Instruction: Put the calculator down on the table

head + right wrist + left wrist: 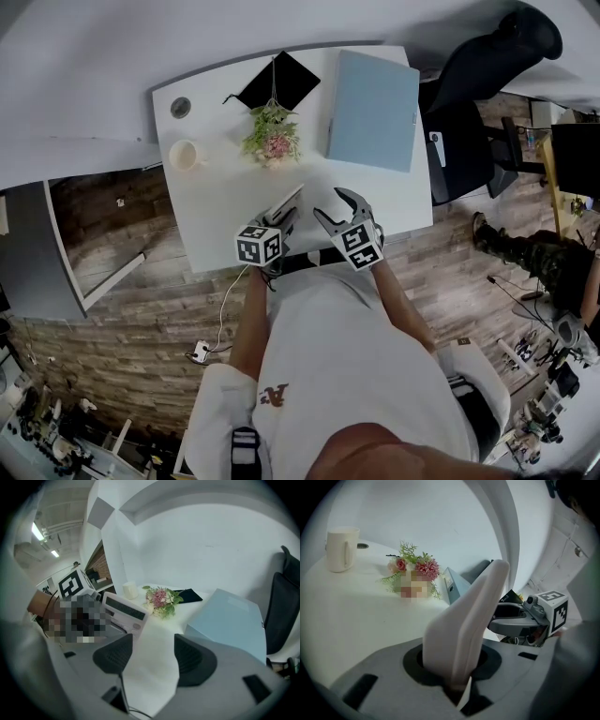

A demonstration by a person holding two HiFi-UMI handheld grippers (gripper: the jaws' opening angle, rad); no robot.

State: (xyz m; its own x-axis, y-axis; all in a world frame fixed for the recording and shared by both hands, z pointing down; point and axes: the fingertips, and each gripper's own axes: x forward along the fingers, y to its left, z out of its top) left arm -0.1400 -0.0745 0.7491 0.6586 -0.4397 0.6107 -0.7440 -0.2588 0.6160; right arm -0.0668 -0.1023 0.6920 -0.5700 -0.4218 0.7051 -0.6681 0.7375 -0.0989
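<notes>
Head view: left gripper [284, 223] fingers clamp the calculator [287, 201], long axis slanting up-right; right gripper [338, 210] fingers spread empty.

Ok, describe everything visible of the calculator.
The calculator is a pale slab, plastic by its look, with a long greyish display strip and light keys below it. The left gripper is shut on one end, holding it tilted, free end up, over the near part of the table. Whether it meets the table isn't clear.
</notes>
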